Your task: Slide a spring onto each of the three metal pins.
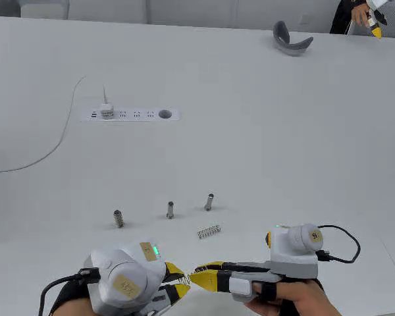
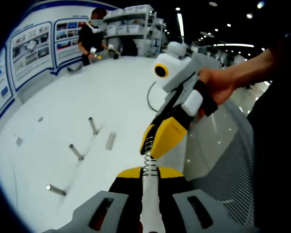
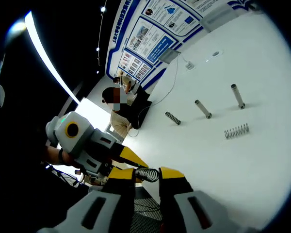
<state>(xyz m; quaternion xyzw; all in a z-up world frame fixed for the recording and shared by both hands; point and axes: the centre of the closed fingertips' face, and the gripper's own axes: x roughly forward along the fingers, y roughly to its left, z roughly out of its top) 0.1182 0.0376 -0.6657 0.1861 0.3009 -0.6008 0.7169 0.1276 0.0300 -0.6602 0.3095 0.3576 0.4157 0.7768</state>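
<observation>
Three metal pins stand in a row on the white table. The left pin (image 1: 118, 218) carries a spring, while the middle pin (image 1: 170, 209) and right pin (image 1: 209, 201) are bare. A loose spring (image 1: 209, 231) lies in front of the right pin. Low at the near edge, my left gripper (image 1: 179, 281) and right gripper (image 1: 199, 276) meet tip to tip. A second spring (image 2: 149, 158) runs between them. The left gripper (image 2: 149, 171) is shut on its lower end. The right gripper (image 3: 146, 175) is shut on the same spring (image 3: 146, 174).
A white power strip (image 1: 130, 114) with a plug and a trailing cable lies at the back left. A grey curved object (image 1: 291, 39) rests far right. A person stands beyond the far table edge. The near table edge is just below the grippers.
</observation>
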